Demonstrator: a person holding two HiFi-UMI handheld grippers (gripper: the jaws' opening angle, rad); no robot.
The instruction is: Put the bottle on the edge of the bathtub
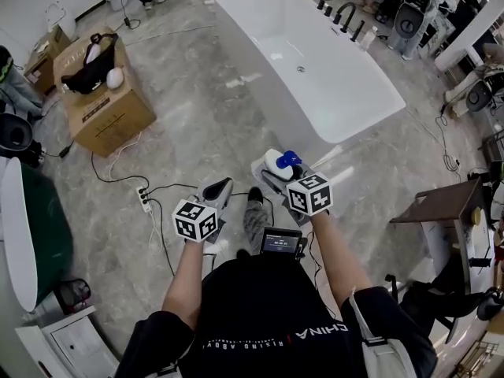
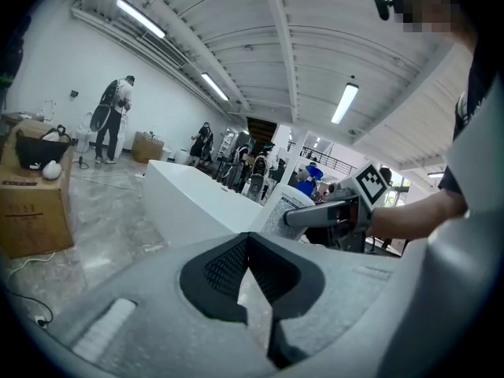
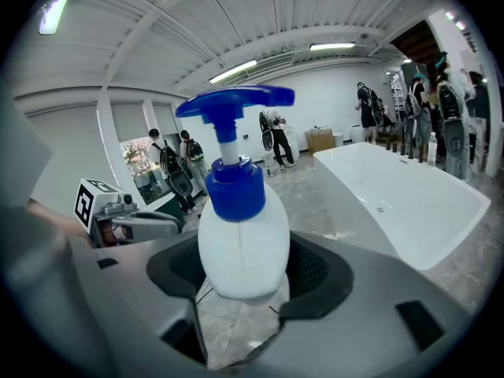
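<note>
Bottle in transit: the right hand-held gripper is clamped on the lower body of a white pump bottle, carried upright with its blue pump head above the jaws. The bathtub lies ahead and to the right of that gripper, well apart. The left hand-held gripper, off to the left, is closed and empty. The smooth, rounded plastic looks light but slippery, so a hold across the widest part of the body seems safest.
</note>
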